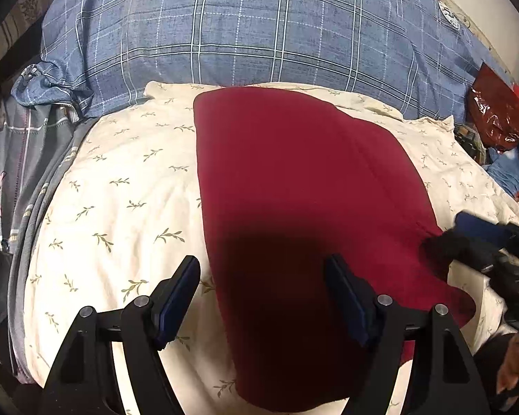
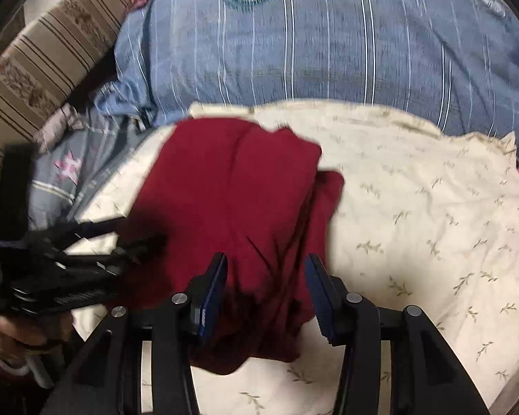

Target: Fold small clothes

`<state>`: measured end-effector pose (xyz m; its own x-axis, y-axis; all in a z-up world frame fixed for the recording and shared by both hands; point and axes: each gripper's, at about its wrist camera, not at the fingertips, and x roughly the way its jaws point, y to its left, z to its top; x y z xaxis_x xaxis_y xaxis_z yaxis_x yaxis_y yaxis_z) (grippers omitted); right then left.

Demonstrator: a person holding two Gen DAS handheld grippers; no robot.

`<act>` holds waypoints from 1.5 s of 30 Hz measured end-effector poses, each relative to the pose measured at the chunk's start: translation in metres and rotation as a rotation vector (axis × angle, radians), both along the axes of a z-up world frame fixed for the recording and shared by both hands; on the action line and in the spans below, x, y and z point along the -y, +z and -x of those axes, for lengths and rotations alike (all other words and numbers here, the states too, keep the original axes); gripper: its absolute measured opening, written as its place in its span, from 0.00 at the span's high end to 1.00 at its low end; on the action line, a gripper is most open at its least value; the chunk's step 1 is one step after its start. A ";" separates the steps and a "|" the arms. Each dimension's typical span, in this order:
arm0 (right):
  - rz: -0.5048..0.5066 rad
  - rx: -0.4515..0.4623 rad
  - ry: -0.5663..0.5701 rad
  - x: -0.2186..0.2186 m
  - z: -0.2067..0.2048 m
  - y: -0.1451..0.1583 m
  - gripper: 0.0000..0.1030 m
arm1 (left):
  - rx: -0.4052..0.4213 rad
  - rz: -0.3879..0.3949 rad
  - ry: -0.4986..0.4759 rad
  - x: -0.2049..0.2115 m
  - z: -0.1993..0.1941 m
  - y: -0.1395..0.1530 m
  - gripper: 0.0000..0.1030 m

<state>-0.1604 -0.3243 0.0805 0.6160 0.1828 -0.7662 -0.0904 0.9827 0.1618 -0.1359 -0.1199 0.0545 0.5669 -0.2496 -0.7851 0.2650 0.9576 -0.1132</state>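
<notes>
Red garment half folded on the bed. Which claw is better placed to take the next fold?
Right, probably. The right claw hangs open over the red garment's loose, bunched near corner. The left claw is open too, but straddles the flat, straight side edge over the cream sheet.

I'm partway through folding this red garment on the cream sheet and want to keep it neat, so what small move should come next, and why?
Probably bring the right gripper down to pinch the loose flap at the red garment's right edge and fold it inward. Both grippers look open and hold nothing, and the left gripper straddles the garment's near left edge. That right side shows uneven, bunched layers sticking out.
</notes>
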 end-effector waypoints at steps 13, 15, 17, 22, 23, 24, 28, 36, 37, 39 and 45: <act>-0.013 -0.065 -0.054 0.007 -0.031 -0.038 0.52 | 0.000 0.001 0.007 -0.001 0.001 -0.002 0.25; -0.033 -0.056 -0.053 0.010 -0.029 -0.036 0.53 | -0.002 0.008 0.007 -0.004 0.000 -0.002 0.24; -0.035 -0.039 -0.045 0.011 -0.027 -0.030 0.49 | -0.010 0.026 0.007 -0.007 -0.002 -0.002 0.24; -0.080 0.001 -0.062 0.016 -0.023 -0.017 0.40 | -0.007 0.038 0.011 -0.013 -0.003 0.000 0.24; -0.083 0.005 -0.060 0.015 -0.022 -0.013 0.40 | 0.005 0.034 0.014 -0.013 -0.002 0.002 0.25; -0.079 0.008 -0.056 0.012 -0.022 -0.009 0.39 | 0.018 0.032 0.021 -0.013 -0.001 0.004 0.25; -0.037 0.047 -0.054 0.000 -0.011 0.004 0.31 | 0.048 0.027 0.036 -0.013 0.006 0.006 0.25; 0.036 0.084 -0.106 -0.006 0.005 0.007 0.24 | 0.156 -0.041 0.068 -0.016 0.032 0.021 0.25; 0.032 0.085 -0.109 -0.006 0.006 0.007 0.24 | 0.163 -0.041 0.073 -0.017 0.034 0.022 0.25; 0.029 0.085 -0.110 -0.005 0.009 0.008 0.23 | 0.170 -0.038 0.082 -0.019 0.039 0.024 0.25; 0.014 0.089 -0.113 -0.008 0.016 0.010 0.23 | 0.210 -0.069 0.082 -0.023 0.056 0.034 0.25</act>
<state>-0.1761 -0.3168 0.0905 0.6976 0.0977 -0.7098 0.0077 0.9896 0.1438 -0.1919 -0.0970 0.0884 0.7360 -0.1458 -0.6611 0.1964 0.9805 0.0024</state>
